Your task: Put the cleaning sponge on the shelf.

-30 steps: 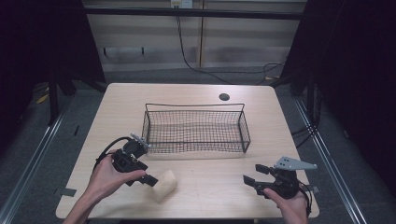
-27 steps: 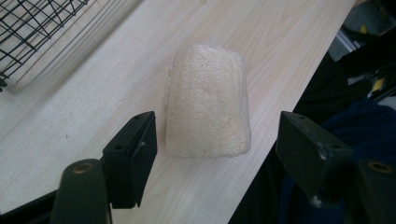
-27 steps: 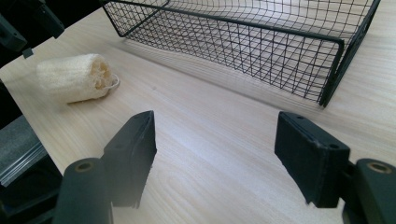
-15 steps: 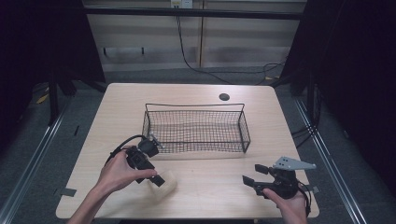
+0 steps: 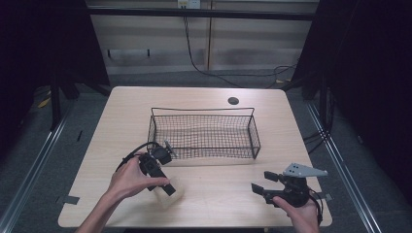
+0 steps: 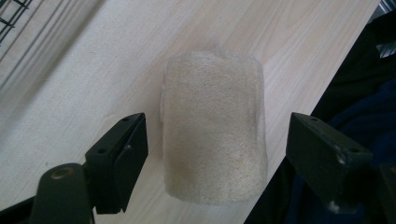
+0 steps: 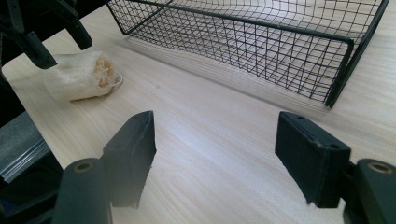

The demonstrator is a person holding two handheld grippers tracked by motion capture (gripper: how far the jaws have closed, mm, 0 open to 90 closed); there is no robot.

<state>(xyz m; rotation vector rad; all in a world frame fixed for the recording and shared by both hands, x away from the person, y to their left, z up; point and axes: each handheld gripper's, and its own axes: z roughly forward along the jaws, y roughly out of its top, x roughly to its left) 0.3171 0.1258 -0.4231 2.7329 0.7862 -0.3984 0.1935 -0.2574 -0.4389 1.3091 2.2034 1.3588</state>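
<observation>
A pale loofah piece [image 6: 214, 128] is lying on the table [image 5: 204, 213] close to its near edge, toward the left corner, in front of the basket's near-left corner and apart from it. In the left gripper view it is sitting between the 2 black jaws, which are standing wide on either side of it without touching it, so the left gripper [image 6: 212, 156] is open around the loofah from above. In the high view the left gripper [image 5: 163, 182] is pointing down toward the near edge, with the left hand [image 5: 130, 178] wrapping its body and a black cable looping off behind it; the loofah [image 5: 171, 194] is showing there as a pale blur just under the jaw tips. In the right gripper view the loofah [image 7: 81, 77] is lying on its side, its fibrous end facing the basket. The wire basket [image 5: 204, 133] is standing at the table's middle, long side parallel to the near edge. The right gripper [image 5: 265, 184] is sitting near the right near corner, held by the right hand [image 5: 299, 213], well apart from the loofah. Its jaws are spread wide over bare wood, holding nothing, aimed toward the basket [image 7: 261, 42]. A small dark round hole [image 5: 233, 101] is showing near the table's far edge, behind the basket.
</observation>
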